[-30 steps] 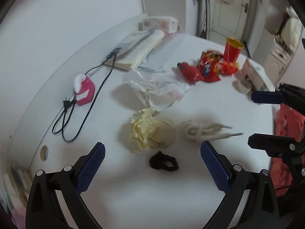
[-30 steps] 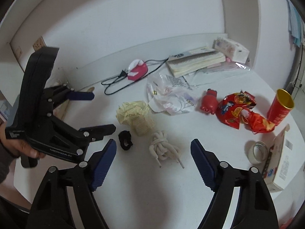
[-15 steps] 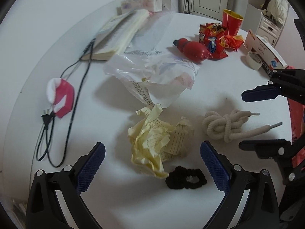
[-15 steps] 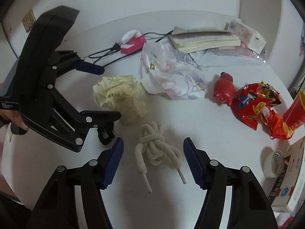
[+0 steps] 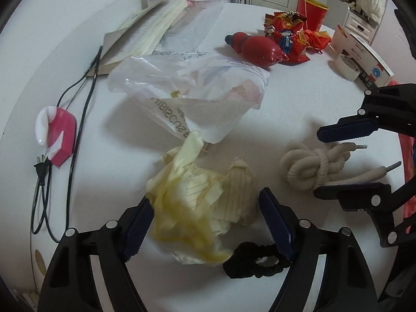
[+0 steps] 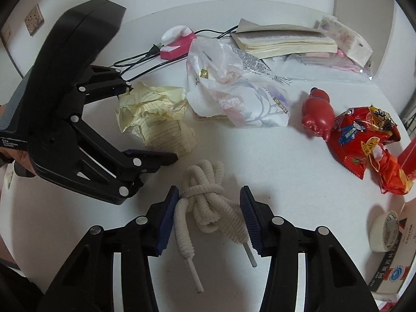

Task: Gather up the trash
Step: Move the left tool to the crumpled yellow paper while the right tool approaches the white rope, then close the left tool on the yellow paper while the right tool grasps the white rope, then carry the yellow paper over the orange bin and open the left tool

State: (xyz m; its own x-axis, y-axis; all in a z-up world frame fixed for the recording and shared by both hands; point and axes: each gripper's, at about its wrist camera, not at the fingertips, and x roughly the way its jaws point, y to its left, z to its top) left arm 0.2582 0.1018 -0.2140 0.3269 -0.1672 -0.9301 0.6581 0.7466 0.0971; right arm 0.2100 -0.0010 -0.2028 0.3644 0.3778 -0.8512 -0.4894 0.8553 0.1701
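Yellow crumpled paper (image 5: 197, 208) sits between the part-open left tool (image 5: 205, 223); the right tool (image 6: 208, 213) straddles white rope (image 6: 208, 205), gripping nothing.

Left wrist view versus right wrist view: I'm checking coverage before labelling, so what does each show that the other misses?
Only the left wrist view shows the black hair tie and the red cup's open rim. Only the right wrist view shows the wall socket and the left gripper's whole body. Both share the crumpled yellow paper between the left fingers, the knotted white rope between the right fingers, and the plastic bag.
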